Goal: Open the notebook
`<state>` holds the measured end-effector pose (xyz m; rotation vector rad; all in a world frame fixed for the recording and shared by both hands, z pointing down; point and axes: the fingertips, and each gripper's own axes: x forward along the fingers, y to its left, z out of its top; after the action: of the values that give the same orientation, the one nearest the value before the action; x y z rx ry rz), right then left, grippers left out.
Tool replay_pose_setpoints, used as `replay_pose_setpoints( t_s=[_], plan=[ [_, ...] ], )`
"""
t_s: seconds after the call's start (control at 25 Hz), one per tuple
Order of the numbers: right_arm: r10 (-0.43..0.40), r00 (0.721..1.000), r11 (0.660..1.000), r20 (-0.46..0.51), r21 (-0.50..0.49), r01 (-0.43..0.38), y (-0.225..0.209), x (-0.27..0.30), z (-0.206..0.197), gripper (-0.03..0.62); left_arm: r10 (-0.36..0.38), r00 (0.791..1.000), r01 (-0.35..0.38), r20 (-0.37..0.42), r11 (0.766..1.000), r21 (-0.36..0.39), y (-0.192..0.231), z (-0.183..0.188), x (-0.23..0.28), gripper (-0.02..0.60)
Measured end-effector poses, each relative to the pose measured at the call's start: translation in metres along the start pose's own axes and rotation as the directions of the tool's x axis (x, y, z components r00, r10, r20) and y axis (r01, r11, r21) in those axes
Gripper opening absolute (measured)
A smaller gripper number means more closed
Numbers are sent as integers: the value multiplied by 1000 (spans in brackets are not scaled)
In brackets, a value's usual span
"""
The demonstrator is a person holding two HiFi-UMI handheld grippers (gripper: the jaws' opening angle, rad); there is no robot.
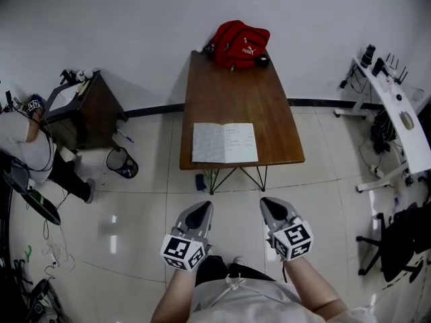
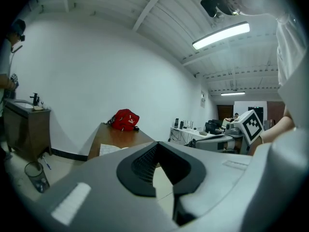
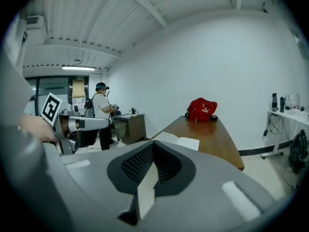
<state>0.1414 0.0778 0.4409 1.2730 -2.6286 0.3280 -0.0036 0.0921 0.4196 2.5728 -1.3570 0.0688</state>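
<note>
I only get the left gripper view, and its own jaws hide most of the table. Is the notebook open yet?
Observer: Yes. The head view shows the notebook lying flat, both pages up, at the near edge of the table.
Operator: Is the right hand-held gripper carrying anything?
Observer: No. The right hand-held gripper shows its jaws together in its own view, with nothing between them.
Operator: Are the grippers over the table?
Observer: No. In the head view the left hand-held gripper and the right one are short of it, above the floor.

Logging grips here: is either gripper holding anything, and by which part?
Nothing is held. The left gripper and right gripper both have jaws together and empty; the notebook lies open on the table, untouched.
</note>
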Motion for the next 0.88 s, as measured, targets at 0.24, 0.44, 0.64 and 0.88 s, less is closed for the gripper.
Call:
replay_pose_setpoints(
  t_s=[0.24, 0.44, 0.64, 0.88],
  plan=[
    [-2, 1000, 1000, 30, -30, 3, 5, -24, 1, 8, -8, 1000, 8, -4, 998, 57, -25, 4, -8, -5],
    [-20, 999, 999, 29, -39, 21, 10, -32, 2, 8, -8, 1000, 8, 4, 998, 63, -31, 9, -14, -5],
    [-21, 999, 999, 28, -37, 22, 15, -33, 0, 8, 10, 1000, -11, 15, 998, 62, -27, 13, -23, -5],
    [-18, 1000, 1000, 23, -25, 18, 16, -35, -3, 8, 17, 1000, -18, 13, 998, 64, -28, 11, -25, -5]
  ],
)
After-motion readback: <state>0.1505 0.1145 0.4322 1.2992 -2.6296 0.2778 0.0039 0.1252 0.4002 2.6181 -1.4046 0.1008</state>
